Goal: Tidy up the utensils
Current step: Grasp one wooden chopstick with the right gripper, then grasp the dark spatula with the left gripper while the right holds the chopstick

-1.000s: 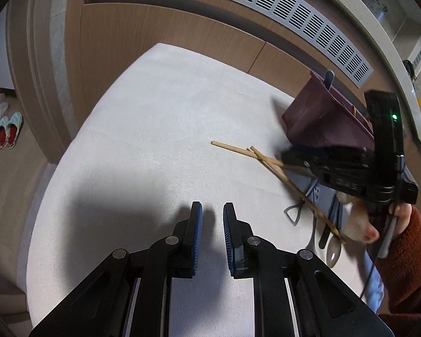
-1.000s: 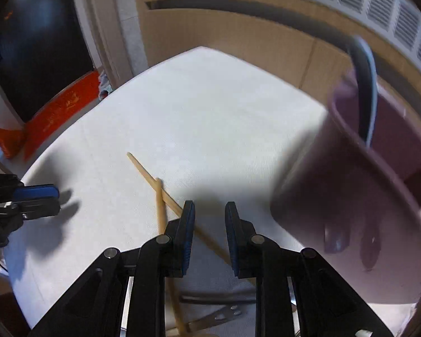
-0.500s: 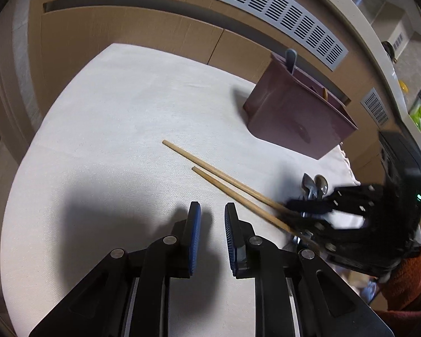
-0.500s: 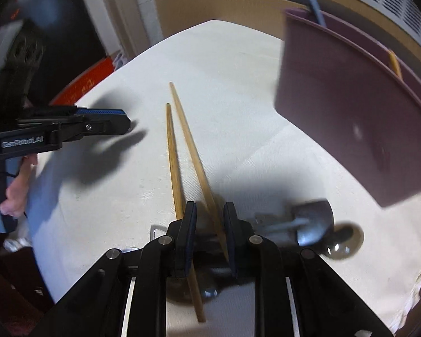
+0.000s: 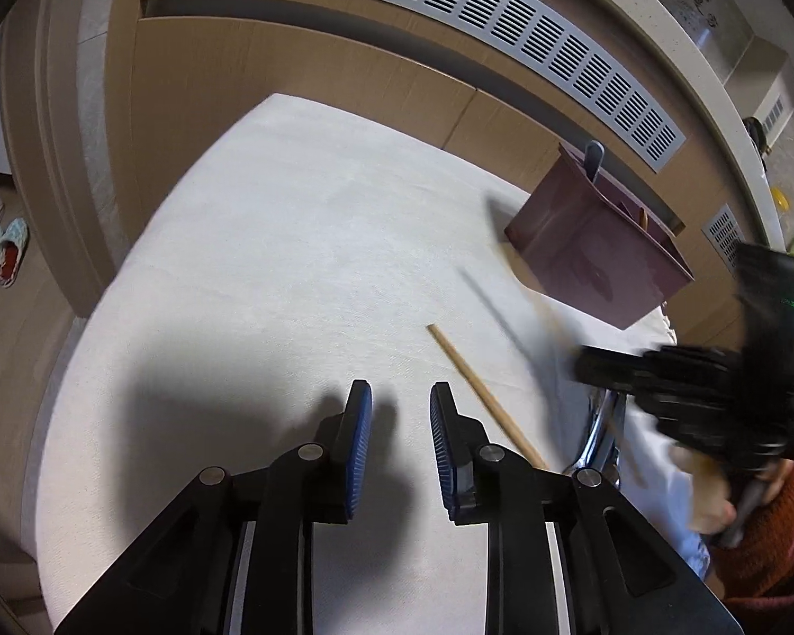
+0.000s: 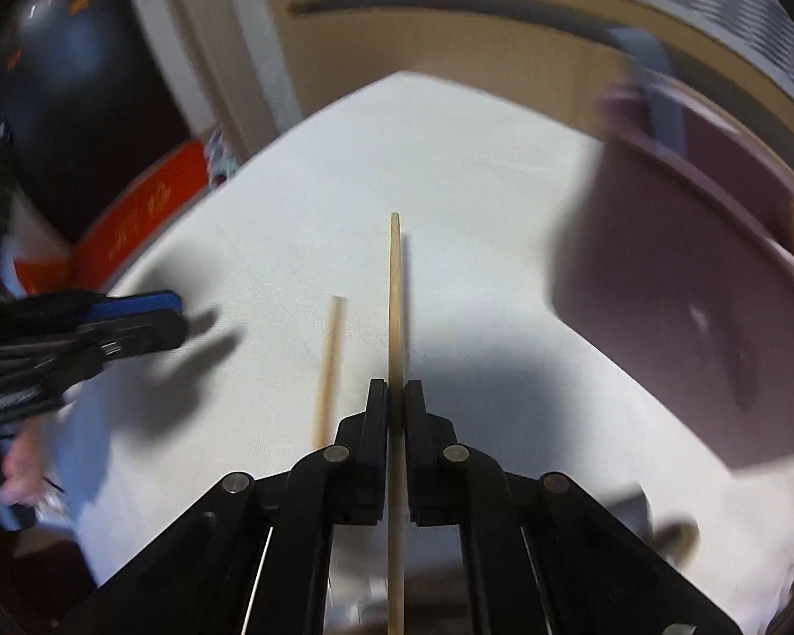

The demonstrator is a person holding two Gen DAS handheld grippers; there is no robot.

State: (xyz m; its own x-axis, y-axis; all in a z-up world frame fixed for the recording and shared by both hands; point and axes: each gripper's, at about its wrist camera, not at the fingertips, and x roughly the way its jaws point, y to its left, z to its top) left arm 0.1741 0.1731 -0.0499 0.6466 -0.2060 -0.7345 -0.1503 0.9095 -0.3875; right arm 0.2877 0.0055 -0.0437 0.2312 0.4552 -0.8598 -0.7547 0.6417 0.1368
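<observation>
- We hold two grippers over a table (image 5: 270, 243) covered in white cloth, set against a wood-panelled wall with one long slotted vent (image 5: 481, 32).
- One maroon utensil holder (image 5: 598, 248) stands at the table's far right; in the left wrist view a single grey-blue handle (image 5: 593, 159) rises from its back compartment, with a tan stick-like tip near it that is too small for us to identify.
- Our right gripper (image 6: 395, 397) is clamped on one wooden chopstick (image 6: 395, 296), which runs straight out between the closed jaws and is lifted clear of the cloth; those jaws have just been closing.
- Our left gripper (image 5: 394, 407) hangs over bare cloth with its blue-padded jaws apart and nothing between them; they have just been opening.
- We count two chopsticks in all: the second chopstick (image 5: 481, 391) lies flat on the cloth just right of the left gripper.
- Metal utensils (image 5: 601, 439) lie under the right gripper; motion blur leaves their number uncertain.
- One pair of slippers (image 5: 2, 251) sits on the floor.
- The orange-red strip (image 6: 143, 206) carries gold marks that blur makes unreadable.
</observation>
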